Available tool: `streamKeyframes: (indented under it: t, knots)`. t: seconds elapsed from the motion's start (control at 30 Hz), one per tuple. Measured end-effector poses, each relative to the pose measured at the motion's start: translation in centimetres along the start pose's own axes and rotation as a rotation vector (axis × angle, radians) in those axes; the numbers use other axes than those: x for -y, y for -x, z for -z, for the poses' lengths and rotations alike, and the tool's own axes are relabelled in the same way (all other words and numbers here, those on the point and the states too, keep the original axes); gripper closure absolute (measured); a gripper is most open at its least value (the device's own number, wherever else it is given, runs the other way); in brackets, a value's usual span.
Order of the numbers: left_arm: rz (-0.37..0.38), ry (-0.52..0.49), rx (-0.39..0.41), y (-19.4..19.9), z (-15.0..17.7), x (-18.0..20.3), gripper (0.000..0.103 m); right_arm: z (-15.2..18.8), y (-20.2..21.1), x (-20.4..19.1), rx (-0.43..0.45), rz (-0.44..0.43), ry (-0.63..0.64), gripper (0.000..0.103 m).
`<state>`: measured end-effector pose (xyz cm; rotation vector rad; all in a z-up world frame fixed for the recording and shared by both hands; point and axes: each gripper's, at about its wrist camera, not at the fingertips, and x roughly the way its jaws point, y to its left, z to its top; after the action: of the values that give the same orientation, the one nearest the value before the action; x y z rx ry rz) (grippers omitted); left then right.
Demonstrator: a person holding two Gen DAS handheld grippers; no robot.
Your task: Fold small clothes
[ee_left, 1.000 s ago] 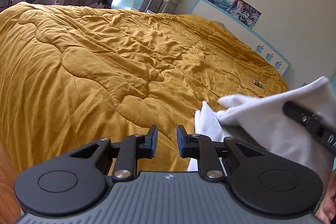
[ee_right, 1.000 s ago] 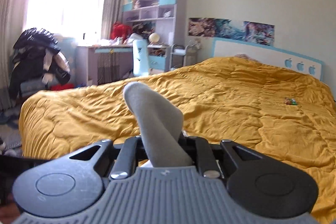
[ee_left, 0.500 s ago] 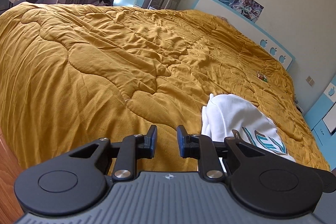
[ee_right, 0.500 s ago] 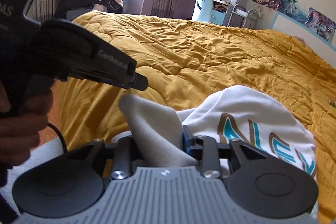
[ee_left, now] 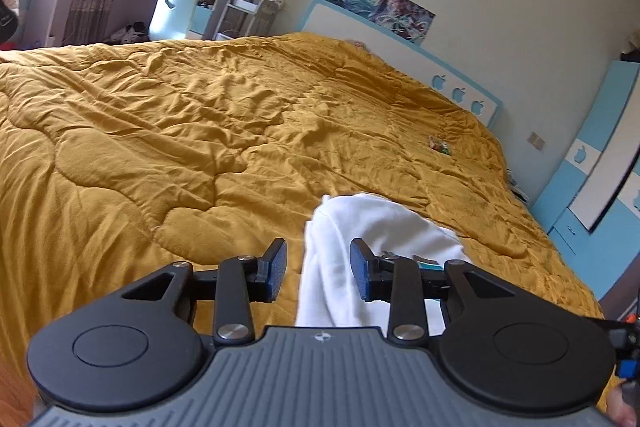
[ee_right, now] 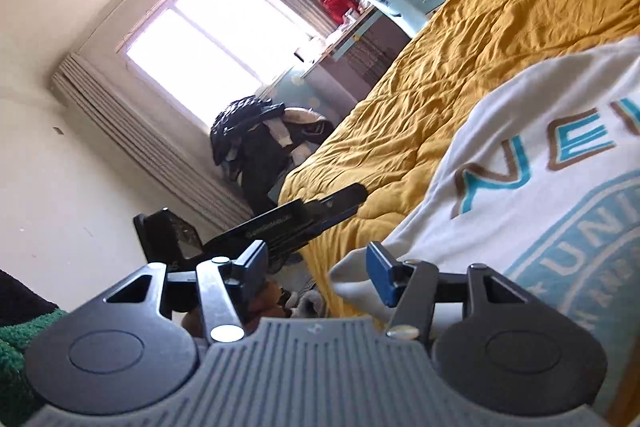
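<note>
The white shirt (ee_left: 372, 227) lies bunched on the yellow quilt (ee_left: 160, 131) near its front edge. Both jaw sets have just been opening: the left gripper (ee_left: 319, 269) straddles a fold without pinching, and the right gripper (ee_right: 316, 273) holds nothing. Light, limp cloth; best pinched at a hem or shoulder seam.

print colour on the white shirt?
Teal lettering with brown outline on the white shirt; clearest in the right wrist view.
</note>
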<state>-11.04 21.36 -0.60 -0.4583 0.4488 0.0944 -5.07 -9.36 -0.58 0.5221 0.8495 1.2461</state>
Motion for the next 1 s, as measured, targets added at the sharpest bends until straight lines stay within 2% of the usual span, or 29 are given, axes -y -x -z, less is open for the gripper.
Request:
streamKeyframes:
  t: [0.13, 0.2, 0.23, 0.27, 0.3, 0.33, 0.37, 0.43, 0.57, 0.73, 0.77, 0.8, 0.83, 0.87, 0.9, 0.97, 1.0]
  knots:
    - [0.132, -0.103, -0.071, -1.4, 2.3, 2.9, 0.060, 0.3, 3.1, 0.5, 0.128, 0.220, 0.061, 0.050]
    - [0.122, -0.185, -0.125, -2.4, 3.9, 4.1, 0.057, 1.6, 3.9, 1.1, 0.211, 0.362, 0.099, 0.050]
    - [0.070, -0.273, -0.142, -3.0, 4.8, 5.0, 0.054, 2.5, 3.9, 1.5, 0.215, 0.427, 0.135, 0.055]
    - [0.029, -0.362, -0.149, -3.5, 5.6, 5.6, 0.054, 3.2, 3.5, 2.0, 0.178, 0.471, 0.178, 0.068]
    - [0.019, -0.383, -0.154, -3.7, 5.9, 5.6, 0.054, 3.7, 2.7, 2.6, 0.126, 0.534, 0.216, 0.076]
    - [0.023, -0.362, -0.171, -4.0, 5.8, 5.4, 0.055, 4.2, 2.0, 3.1, 0.082, 0.600, 0.246, 0.094]
    - [0.023, -0.324, -0.190, -4.2, 5.6, 5.0, 0.060, 4.6, 1.6, 3.8, 0.069, 0.652, 0.260, 0.103]
    - [0.001, -0.281, -0.192, -4.3, 5.1, 4.1, 0.081, 4.4, 2.1, 5.0, 0.101, 0.637, 0.173, 0.103]
    - [0.047, -0.200, -0.186, -3.8, 4.2, 2.2, 0.084, 3.4, 3.2, 7.0, 0.131, 0.580, 0.020, 0.103]
    - [0.081, -0.154, -0.183, -3.8, 3.2, 1.7, 0.084, 2.9, 3.5, 6.0, 0.161, 0.576, 0.071, 0.103]
    - [0.084, -0.158, -0.179, -3.7, 3.1, 1.7, 0.084, 2.8, 4.0, 5.6, 0.176, 0.564, 0.064, 0.101]
    - [0.086, -0.169, -0.177, -3.7, 3.0, 1.7, 0.083, 2.6, 4.5, 5.7, 0.198, 0.536, 0.029, 0.091]
    - [0.094, -0.202, -0.185, -3.8, 3.0, 1.9, 0.083, 2.5, 5.0, 5.9, 0.219, 0.506, -0.010, 0.061]
    - [0.096, -0.229, -0.190, -3.9, 3.0, 2.0, 0.083, 2.2, 5.7, 6.3, 0.248, 0.441, -0.071, 0.034]
    - [0.098, -0.254, -0.186, -3.9, 2.9, 2.2, 0.082, 1.9, 6.2, 6.3, 0.271, 0.419, -0.104, 0.021]
    - [0.085, -0.216, -0.149, -3.4, 2.6, 1.6, 0.080, 1.6, 6.9, 6.0, 0.317, 0.500, -0.099, 0.021]
    - [0.071, -0.181, -0.128, -3.2, 2.3, 1.3, 0.058, 1.5, 7.2, 5.8, 0.328, 0.570, -0.072, 0.020]
